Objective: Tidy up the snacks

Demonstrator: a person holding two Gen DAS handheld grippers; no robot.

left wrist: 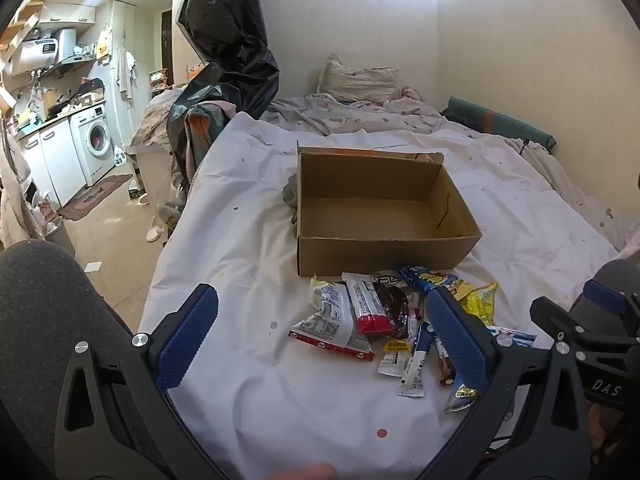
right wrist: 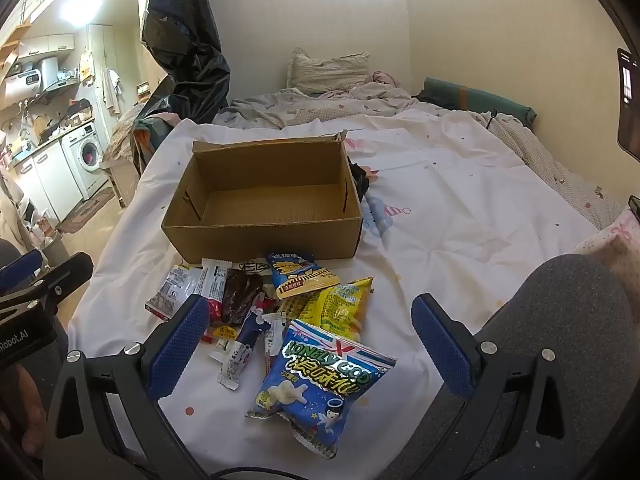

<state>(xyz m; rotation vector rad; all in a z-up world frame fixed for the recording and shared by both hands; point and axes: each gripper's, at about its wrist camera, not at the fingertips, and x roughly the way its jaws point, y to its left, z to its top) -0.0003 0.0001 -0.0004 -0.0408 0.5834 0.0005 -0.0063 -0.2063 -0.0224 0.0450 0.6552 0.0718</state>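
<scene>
An open, empty cardboard box [left wrist: 384, 216] sits on the white bed sheet; it also shows in the right wrist view [right wrist: 264, 204]. A pile of snack packets [left wrist: 384, 316] lies in front of it, with a red bar [left wrist: 370, 308] and a yellow bag [left wrist: 480, 304]. In the right wrist view a blue "Lonely God" bag [right wrist: 324, 384] lies nearest, with a yellow bag [right wrist: 344, 308] and a blue-yellow packet [right wrist: 300, 276] behind. My left gripper [left wrist: 324, 320] is open, above the near left of the pile. My right gripper [right wrist: 312, 332] is open, its fingers either side of the blue bag.
The sheet [right wrist: 460, 216] covers a bed with a pillow [right wrist: 328, 70] and rumpled duvet beyond the box. A black plastic bag [left wrist: 228, 44] hangs at the bed's left. A kitchen with a washing machine [left wrist: 94, 140] lies far left. My knees [right wrist: 560, 320] flank the pile.
</scene>
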